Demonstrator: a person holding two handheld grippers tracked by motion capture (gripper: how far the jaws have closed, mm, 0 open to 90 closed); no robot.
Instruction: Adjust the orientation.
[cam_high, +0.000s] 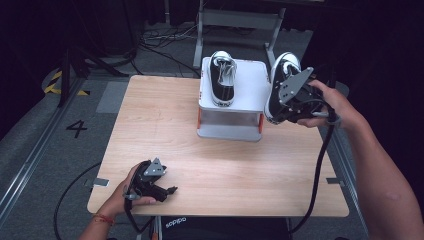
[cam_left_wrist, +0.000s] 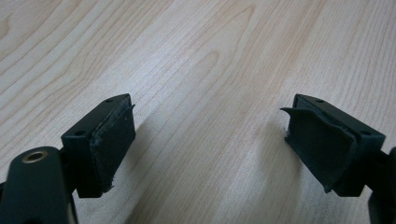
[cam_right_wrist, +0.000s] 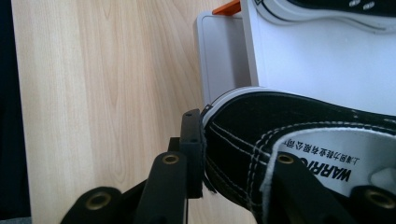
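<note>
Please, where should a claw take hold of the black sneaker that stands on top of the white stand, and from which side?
Probably at the heel collar of the sneaker on the stand, coming from the near side: its heel faces the person and its opening is upward, so one pad can go inside and one outside. The right claw grips the other sneaker this way.

Toe of the held shoe (cam_right_wrist: 299, 135) beyond the right gripper view's edge, one of the fingers (cam_right_wrist: 299, 186) inside its opening.
</note>
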